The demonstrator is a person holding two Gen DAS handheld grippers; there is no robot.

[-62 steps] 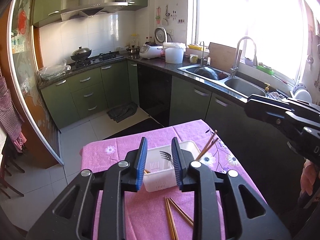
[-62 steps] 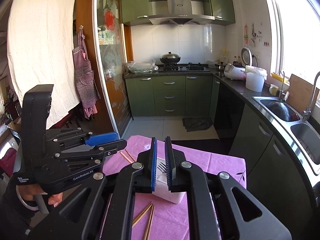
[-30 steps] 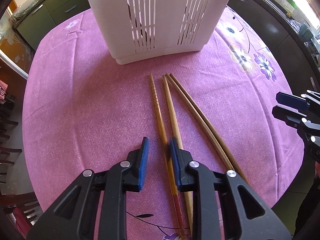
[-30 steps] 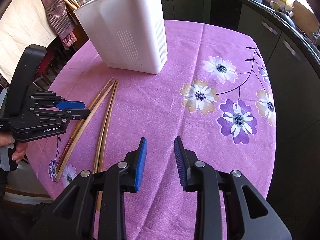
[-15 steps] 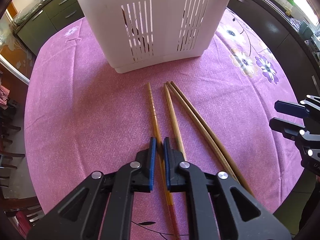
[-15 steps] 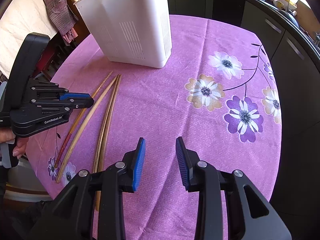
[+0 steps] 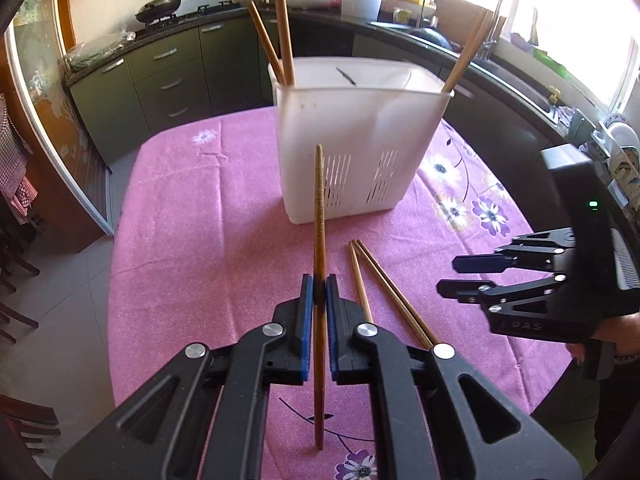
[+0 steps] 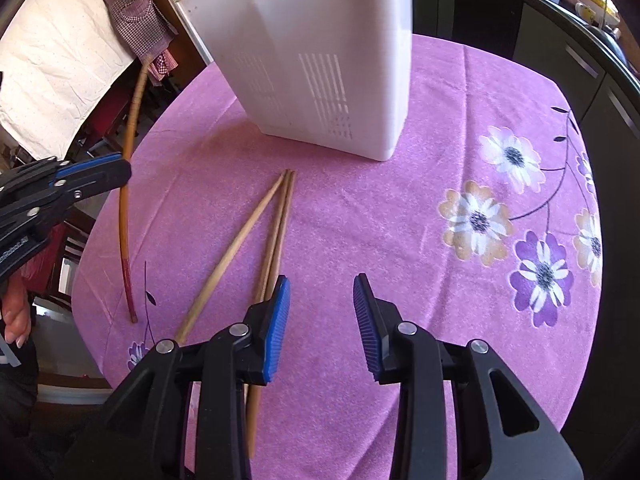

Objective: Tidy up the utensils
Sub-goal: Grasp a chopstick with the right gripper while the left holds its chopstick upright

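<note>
The left gripper [image 7: 319,294] is clamped on a brown wooden chopstick [image 7: 319,216] whose long axis points toward the white slotted plastic holder [image 7: 356,140] just beyond, while the right gripper [image 8: 320,312], jaws apart and empty, hovers beside three chopsticks [image 8: 276,236] lying before that holder.

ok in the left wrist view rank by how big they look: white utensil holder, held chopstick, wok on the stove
1. white utensil holder
2. held chopstick, long but thin, and close to the camera, so its size is exaggerated
3. wok, far away and tiny
</note>
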